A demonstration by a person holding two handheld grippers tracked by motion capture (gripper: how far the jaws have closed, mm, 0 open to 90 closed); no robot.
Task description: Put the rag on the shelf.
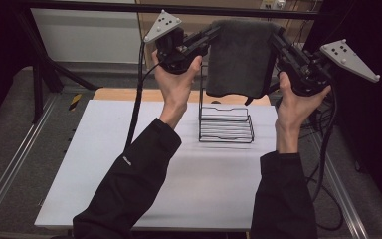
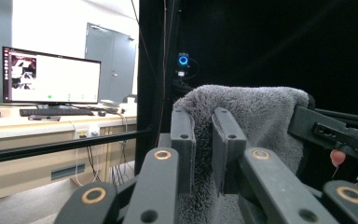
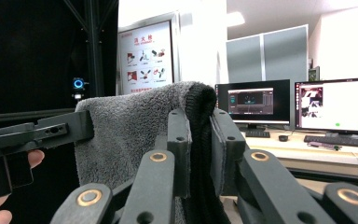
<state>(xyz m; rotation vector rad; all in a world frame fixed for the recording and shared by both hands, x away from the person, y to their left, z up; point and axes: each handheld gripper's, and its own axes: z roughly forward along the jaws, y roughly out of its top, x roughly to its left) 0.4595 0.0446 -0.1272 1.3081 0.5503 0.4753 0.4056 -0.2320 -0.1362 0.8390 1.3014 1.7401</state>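
The left gripper is clamped on the left top edge of a grey towel, and the right gripper pinches the right top edge — in each gripper view the two black jaws stand close together with plush cloth squeezed between them. The towel hangs folded between them, held high above the far part of the white table, directly over a black wire rack whose upright bar rises at its left. The grip on either side looks shallow, near the cloth's border, so a sideways pull could slide the pile out of one pair of jaws and drop that corner. Lowered unevenly, the hanging hem could snag the rack's wires or tip the light frame — it stands free on the table.
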